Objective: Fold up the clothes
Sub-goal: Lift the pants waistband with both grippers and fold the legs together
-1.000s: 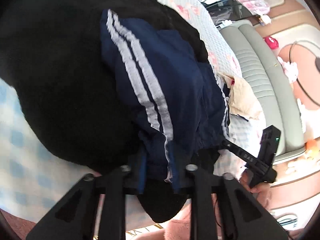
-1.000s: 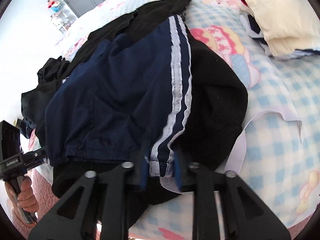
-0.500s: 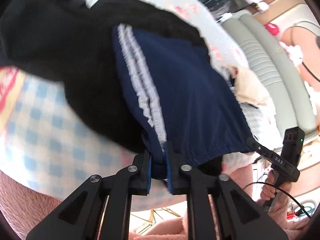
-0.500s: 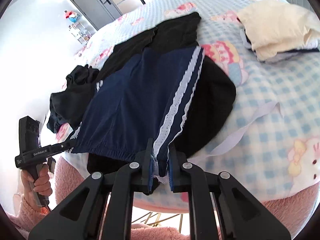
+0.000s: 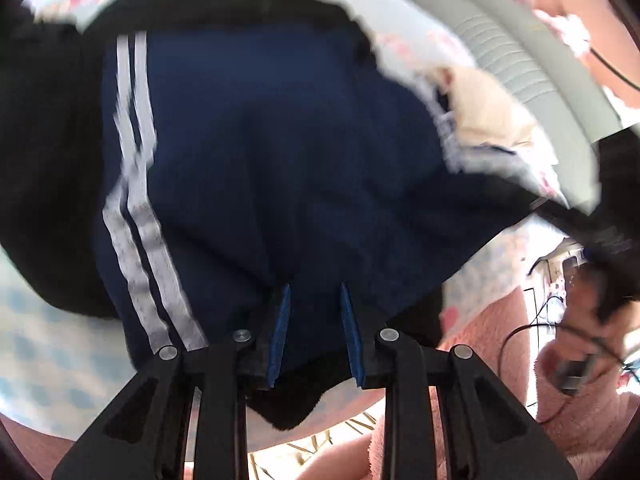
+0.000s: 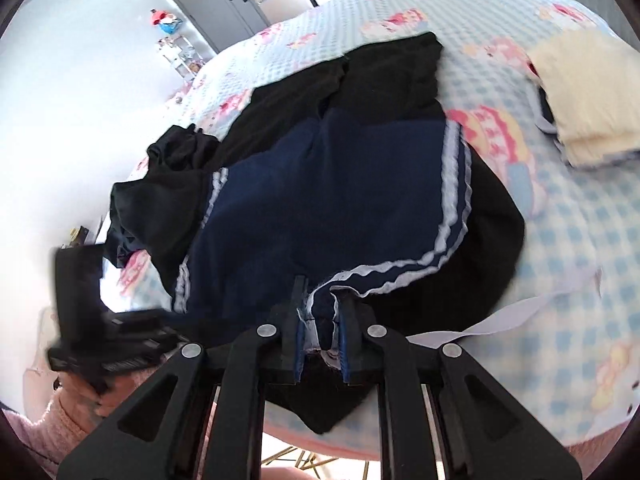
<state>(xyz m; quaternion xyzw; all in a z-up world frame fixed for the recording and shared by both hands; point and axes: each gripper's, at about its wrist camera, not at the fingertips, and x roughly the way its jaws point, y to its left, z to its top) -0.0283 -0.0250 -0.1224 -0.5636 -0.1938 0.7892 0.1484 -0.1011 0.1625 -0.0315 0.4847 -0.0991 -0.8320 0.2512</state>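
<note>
- A grey ribbed sofa (image 5: 516, 40) is only seen in the left wrist view, upper right; a grey door (image 6: 212, 0) only in the right wrist view, upper left.
- The navy blue shorts with white side stripes (image 6: 320, 200) are spread mid-frame over a black garment (image 6: 492, 232) on the pale blue checked bedspread (image 6: 560, 280).
- A folded cream cloth (image 6: 588, 96) is seen at upper right.
- The left gripper (image 5: 314, 334) is seen parted, jaws a moderate gap apart, shorts fabric lying between them, not pinched.
- The right gripper (image 6: 320, 336) jaws are parted too, with the striped hem corner sitting loosely between.
</note>
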